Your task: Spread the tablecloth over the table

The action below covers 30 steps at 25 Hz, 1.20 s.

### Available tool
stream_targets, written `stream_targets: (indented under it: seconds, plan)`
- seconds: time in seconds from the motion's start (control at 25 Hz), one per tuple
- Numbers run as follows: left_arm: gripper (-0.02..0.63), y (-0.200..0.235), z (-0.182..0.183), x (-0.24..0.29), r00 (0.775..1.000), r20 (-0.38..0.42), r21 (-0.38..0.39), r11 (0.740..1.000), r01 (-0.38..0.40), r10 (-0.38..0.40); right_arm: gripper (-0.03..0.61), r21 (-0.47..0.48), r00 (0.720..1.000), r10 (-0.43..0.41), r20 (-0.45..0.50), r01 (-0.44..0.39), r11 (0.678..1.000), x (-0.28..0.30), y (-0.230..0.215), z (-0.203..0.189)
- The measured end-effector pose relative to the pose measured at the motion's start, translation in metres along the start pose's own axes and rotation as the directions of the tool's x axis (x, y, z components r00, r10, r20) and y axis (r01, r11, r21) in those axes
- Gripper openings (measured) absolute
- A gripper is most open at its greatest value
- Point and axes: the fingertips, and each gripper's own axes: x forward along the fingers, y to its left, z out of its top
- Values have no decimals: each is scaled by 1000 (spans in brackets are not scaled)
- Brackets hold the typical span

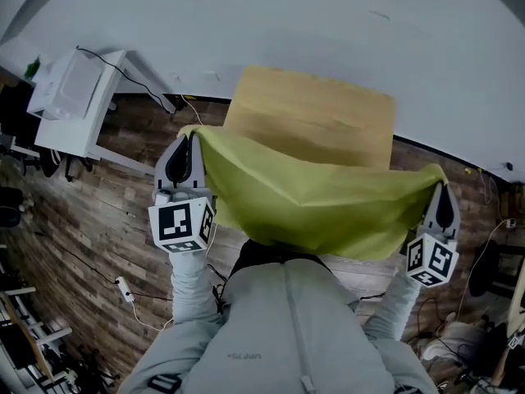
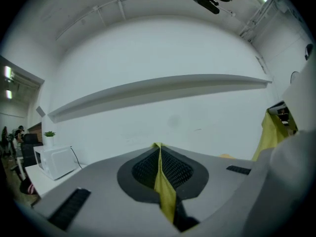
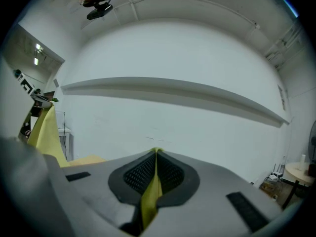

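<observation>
A yellow-green tablecloth, plain and creased, sags between the left gripper and right gripper. Each gripper's jaws are clamped tight on a pinched corner. A wooden table lies just beyond the jaws. The print on the grey jacket is too small to read.

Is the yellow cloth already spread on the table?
Not spread. The cloth hangs sagging between the left gripper and right gripper, each shut on a corner; the table beyond shows bare wood.
</observation>
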Motion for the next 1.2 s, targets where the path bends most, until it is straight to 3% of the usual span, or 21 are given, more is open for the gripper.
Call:
stream_targets:
  seconds: [0.4,0.64,0.88,1.2]
  plan:
    - [26,0,8,76,984,29,10,984,177,-177,23,-19,976,-219,-6,219,976,-13,-15,20]
    - [26,2,-2,100,973,19,-3,973,232,-232,23,-56,968,-252,-14,250,967,-8,1,25]
    - [26,-3,-1,105,978,16,11,978,208,-208,23,-75,979,-204,-24,202,977,7,9,25]
    - [26,10,-6,118,989,-4,69,986,150,-150,23,-189,978,-206,-43,195,963,29,0,20]
